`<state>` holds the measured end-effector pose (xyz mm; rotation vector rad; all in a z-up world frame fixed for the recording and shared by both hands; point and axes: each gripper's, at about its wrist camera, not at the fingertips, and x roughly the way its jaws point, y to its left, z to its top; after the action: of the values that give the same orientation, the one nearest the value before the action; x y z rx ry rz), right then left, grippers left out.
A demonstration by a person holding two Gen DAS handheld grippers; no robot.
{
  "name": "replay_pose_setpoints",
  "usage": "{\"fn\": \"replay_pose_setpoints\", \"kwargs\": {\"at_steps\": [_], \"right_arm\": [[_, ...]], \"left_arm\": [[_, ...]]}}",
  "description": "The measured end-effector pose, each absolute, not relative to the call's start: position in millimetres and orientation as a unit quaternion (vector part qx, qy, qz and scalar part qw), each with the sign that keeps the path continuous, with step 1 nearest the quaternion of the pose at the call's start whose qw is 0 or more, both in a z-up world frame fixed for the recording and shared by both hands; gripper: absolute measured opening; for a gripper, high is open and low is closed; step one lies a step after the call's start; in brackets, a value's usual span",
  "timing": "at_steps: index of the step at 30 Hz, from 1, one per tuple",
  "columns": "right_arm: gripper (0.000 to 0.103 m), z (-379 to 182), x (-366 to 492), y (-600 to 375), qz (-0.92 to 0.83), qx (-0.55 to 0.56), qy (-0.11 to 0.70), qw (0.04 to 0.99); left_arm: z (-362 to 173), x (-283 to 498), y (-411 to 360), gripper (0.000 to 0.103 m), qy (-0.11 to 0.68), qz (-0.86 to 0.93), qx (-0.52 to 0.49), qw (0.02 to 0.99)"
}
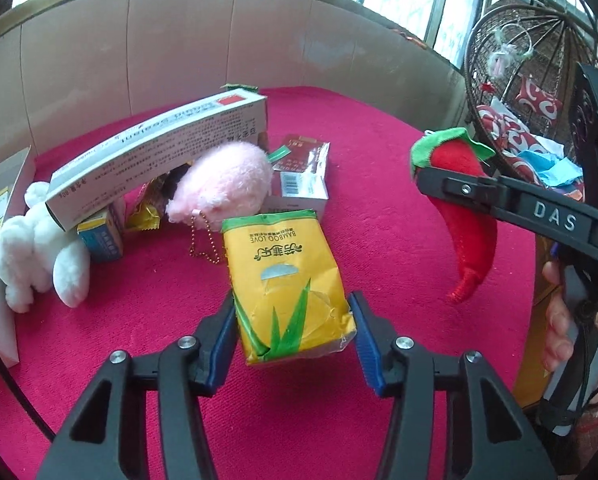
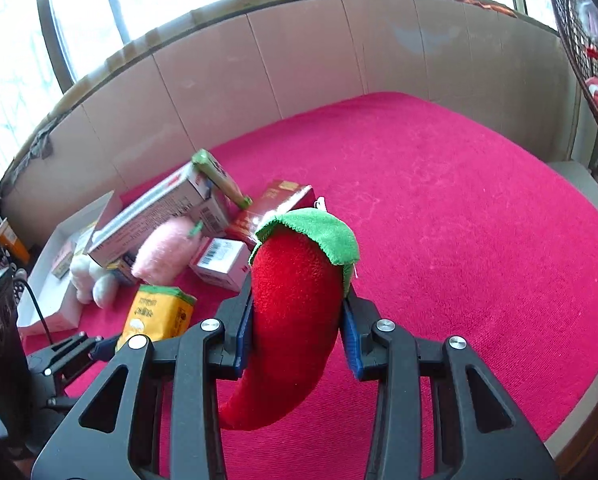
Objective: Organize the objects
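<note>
While the yellow tissue pack [image 1: 287,284] sits clamped between the blue pads of the left claw [image 1: 295,332], its print reads "BAMBOO LOVE" upside down above green leaf drawings; the rest of the lettering on it is Chinese. It hangs low over the red cloth [image 1: 379,200] that covers the desk. The right claw [image 2: 297,332] is squeezed tight on a plush red chili [image 2: 295,312], green cap upward and the pointed tip curling down below the pads. From the left camera that claw's black arm shows the raised letters "DAS", and a person's hand [image 1: 563,328] grips the handle behind it.

Only the left view shows the dark wire basket [image 1: 511,80] at the right, holding red-and-white patterned cushions and some blue paper. Further back lies the pile: a long grey-white carton [image 1: 155,160] covered in small print, propped at a slant over a white plush toy [image 1: 39,252], with a pink plush [image 1: 223,184] on a bead chain and a red-topped box [image 1: 299,176] with a barcode beside it. The right view adds a green stick pack [image 2: 219,178] lying on the carton's end and a white open-topped box [image 2: 65,276] at the left with small packets inside.
</note>
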<state>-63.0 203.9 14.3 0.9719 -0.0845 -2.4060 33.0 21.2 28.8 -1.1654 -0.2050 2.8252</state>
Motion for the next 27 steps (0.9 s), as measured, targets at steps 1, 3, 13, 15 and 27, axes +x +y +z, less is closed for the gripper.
{"fn": "replay_pose_setpoints", "kwargs": {"at_steps": [1,3,13,15,27], "right_arm": [[0.036,16.8,-61.1,202.7,-0.893,0.357,-0.031,0.271],[0.036,22.5,-56.8,200.9,-0.896,0.349,-0.031,0.274],[0.036,38.3,-41.5,180.9,-0.897,0.331,-0.025,0.292],[0.036,39.4,-39.0,176.6,-0.896,0.33,-0.02,0.296],[0.036,48.2,-27.4,154.7,-0.895,0.322,0.001,0.308]], "left_arm": [[32.0,36.1,20.8,0.053,-0.064,0.924,-0.374,0.04],[38.3,36.6,25.3,0.053,-0.058,0.93,-0.361,0.039],[64.8,60.4,6.9,0.053,-0.061,0.951,-0.302,0.018],[67.5,59.9,4.8,0.053,-0.067,0.952,-0.297,0.013],[82.5,70.9,-21.7,0.053,-0.092,0.96,-0.263,-0.013]]}}
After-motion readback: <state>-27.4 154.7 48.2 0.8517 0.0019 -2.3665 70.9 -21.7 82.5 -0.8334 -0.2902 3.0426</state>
